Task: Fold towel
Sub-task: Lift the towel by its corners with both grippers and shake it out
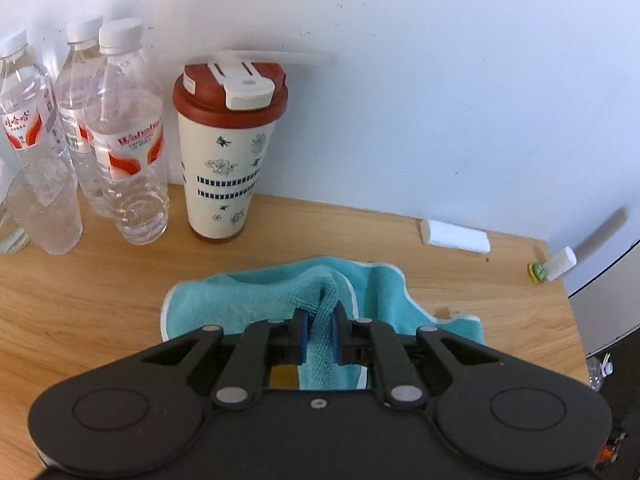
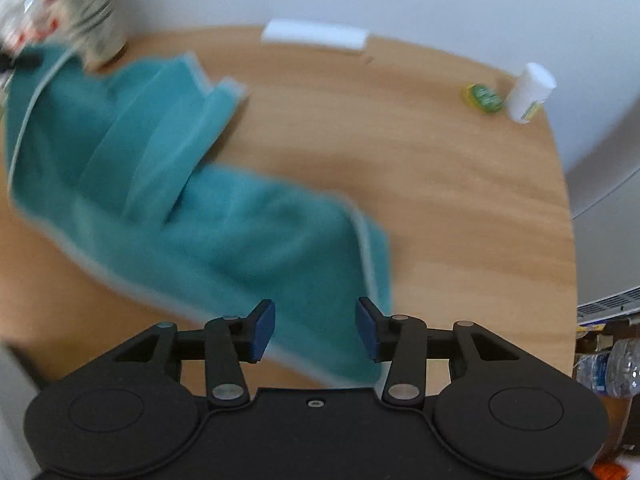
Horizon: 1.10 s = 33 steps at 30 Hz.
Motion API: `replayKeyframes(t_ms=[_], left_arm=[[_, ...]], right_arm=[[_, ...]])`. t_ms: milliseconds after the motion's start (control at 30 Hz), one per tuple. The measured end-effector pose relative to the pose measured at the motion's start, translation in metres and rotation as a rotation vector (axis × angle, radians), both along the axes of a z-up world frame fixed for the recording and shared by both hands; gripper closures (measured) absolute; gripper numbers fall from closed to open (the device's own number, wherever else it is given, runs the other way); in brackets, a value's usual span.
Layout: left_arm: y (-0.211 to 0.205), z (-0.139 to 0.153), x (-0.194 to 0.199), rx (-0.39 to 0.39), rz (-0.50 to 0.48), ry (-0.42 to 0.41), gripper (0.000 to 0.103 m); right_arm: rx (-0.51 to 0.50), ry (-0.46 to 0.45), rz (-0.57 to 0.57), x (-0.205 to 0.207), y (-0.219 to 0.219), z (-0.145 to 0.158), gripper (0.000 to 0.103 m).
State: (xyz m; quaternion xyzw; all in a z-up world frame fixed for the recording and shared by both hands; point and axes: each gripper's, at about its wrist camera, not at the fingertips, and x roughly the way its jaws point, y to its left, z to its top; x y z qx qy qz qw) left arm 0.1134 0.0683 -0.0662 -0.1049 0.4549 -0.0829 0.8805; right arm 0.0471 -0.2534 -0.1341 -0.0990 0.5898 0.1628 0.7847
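A teal towel (image 1: 256,300) with a pale hem lies crumpled on the wooden table (image 1: 80,300). My left gripper (image 1: 320,330) is shut on a pinched ridge of the towel and lifts it off the table, so the cloth drapes down from the blue pads (image 1: 303,330). In the right wrist view the same towel (image 2: 208,216) spreads across the table, blurred, with a fold at the upper left. My right gripper (image 2: 316,326) stands open above the towel's near right corner, and its pads do not touch the cloth.
Three clear water bottles (image 1: 124,136) and a cream tumbler with a red lid (image 1: 228,152) stand by the white wall at the back left. A white block (image 1: 456,236), a small white bottle (image 2: 530,92) and a green-yellow object (image 2: 482,98) lie near the table's far right edge.
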Motion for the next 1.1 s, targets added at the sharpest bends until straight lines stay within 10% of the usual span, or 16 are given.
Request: replayKeyframes(t_ms=[400, 467, 533, 900, 1100], left_arm=[[0.006, 0.023, -0.004, 0.062, 0.069, -0.105, 0.093], [0.006, 0.028, -0.008, 0.107, 0.084, -0.136, 0.093], [0.014, 0.034, -0.012, 0.093, 0.107, -0.153, 0.093], [0.043, 0.124, -0.084, 0.121, 0.190, -0.262, 0.093], [0.067, 0.168, -0.122, 0.143, 0.279, -0.181, 0.093]], right_arm=[[-0.165, -0.070, 0.381, -0.008, 0.083, -0.039, 0.056], [-0.153, -0.074, 0.408, -0.005, 0.084, -0.040, 0.096], [-0.106, -0.071, 0.408, -0.001, 0.080, -0.035, 0.097], [0.169, -0.190, 0.356, -0.008, 0.055, 0.092, 0.098], [0.248, -0.295, 0.382, -0.024, 0.058, 0.155, 0.101]])
